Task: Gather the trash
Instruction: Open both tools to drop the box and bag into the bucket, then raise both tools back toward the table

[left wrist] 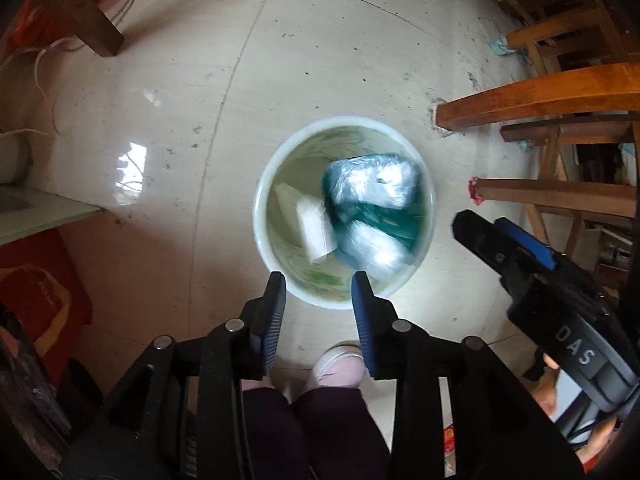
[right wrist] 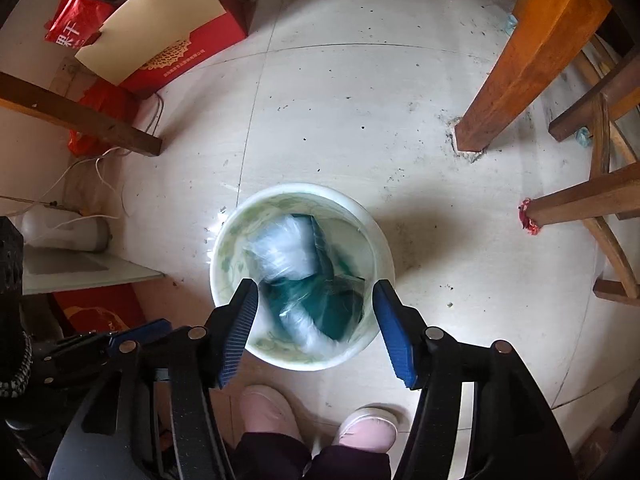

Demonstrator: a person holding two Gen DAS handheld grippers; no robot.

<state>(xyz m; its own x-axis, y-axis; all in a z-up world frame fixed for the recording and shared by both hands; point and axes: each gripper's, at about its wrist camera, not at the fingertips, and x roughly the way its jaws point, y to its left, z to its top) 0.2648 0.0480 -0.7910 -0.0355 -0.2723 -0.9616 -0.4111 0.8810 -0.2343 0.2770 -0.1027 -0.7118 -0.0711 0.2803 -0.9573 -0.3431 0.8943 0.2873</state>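
Tiled floor (right wrist: 340,112); both grippers (left wrist: 319,280) (right wrist: 316,286) agape, empty, above bin (right wrist: 384,240).

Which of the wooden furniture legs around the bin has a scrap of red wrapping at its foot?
The thin leg right of the white bin; red scrap wraps its foot. The thick orange leg has only pale debris at its base.

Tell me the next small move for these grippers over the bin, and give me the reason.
Probably lift both away from the white bin and look for more trash. The left gripper and right gripper both hang open and empty above it, while the green-and-clear plastic wrapper and a white paper piece already lie inside. A red scrap by a chair leg looks like a candidate.
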